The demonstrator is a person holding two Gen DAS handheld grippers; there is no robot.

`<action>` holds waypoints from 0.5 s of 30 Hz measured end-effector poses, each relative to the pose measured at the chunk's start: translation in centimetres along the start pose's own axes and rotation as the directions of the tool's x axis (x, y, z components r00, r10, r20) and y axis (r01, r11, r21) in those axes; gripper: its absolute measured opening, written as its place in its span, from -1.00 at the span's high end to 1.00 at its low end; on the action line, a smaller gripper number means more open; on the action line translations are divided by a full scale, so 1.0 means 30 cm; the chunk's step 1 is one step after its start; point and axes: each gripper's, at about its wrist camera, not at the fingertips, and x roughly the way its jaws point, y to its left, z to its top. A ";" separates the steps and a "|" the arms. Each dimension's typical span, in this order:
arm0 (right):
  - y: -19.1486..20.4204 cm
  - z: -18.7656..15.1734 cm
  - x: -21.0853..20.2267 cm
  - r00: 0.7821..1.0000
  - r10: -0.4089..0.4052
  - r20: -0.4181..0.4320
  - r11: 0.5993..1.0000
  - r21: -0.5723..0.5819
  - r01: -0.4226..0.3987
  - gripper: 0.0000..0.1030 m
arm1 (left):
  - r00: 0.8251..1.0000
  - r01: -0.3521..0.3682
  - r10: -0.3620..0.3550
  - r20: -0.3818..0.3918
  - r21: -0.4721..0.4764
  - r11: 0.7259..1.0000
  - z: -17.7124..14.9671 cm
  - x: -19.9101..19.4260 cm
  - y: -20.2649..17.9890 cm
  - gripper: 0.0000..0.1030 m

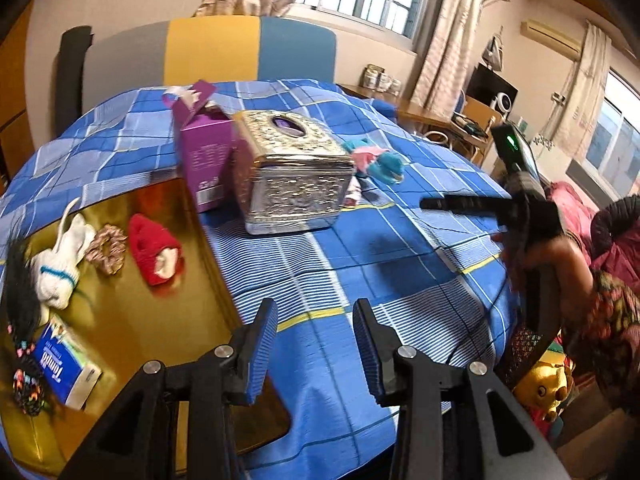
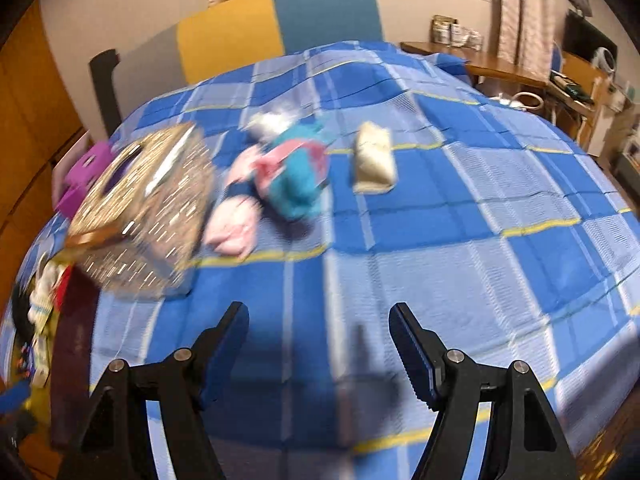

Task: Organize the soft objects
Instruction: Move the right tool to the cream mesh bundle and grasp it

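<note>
My left gripper (image 1: pixel 316 320) hangs open over the blue checked bedspread (image 1: pixel 400 264), with nothing between its blue pads. To its left a gold tray (image 1: pixel 160 320) holds a white sock (image 1: pixel 60 264), a patterned scrunchie (image 1: pixel 107 254) and a red knitted piece (image 1: pixel 156 254). Teal and pink soft items (image 1: pixel 376 162) lie behind the silver tissue box (image 1: pixel 292 176). The right wrist view is blurred. My right gripper (image 2: pixel 320 320) is open and empty above the spread. Ahead of it lie a teal and pink bundle (image 2: pixel 296 184), a pink sock (image 2: pixel 236 224) and a cream folded piece (image 2: pixel 374 160).
A purple carton (image 1: pixel 206 152) stands open beside the silver tissue box (image 2: pixel 148 212). On the tray's near end lie a tissue pack (image 1: pixel 64 364) and black hair pieces (image 1: pixel 20 292). A person's hand (image 1: pixel 552 256) grips a tool at the bed's right edge. The headboard (image 1: pixel 248 48) stands behind.
</note>
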 end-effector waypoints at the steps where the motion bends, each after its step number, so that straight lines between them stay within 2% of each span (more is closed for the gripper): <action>1: -0.008 0.024 0.008 1.000 -0.008 0.005 1.000 0.000 0.008 -0.43 | 1.000 0.001 -0.001 -0.002 0.004 1.000 0.004 0.005 -0.008 0.24; 8: -0.123 0.291 0.136 0.993 -0.087 0.074 0.996 0.018 0.086 -0.47 | 1.000 0.015 -0.015 -0.017 0.029 0.999 0.027 0.041 -0.053 0.24; 11: -0.154 0.379 0.226 0.993 -0.106 0.048 0.993 0.058 0.103 -0.47 | 1.000 0.014 -0.013 -0.022 0.036 0.999 0.031 0.049 -0.063 0.24; 15: -0.181 0.447 0.349 0.996 -0.090 -0.012 0.991 0.094 0.091 -0.47 | 1.000 0.007 -0.006 -0.020 0.047 0.999 0.019 0.050 -0.067 0.24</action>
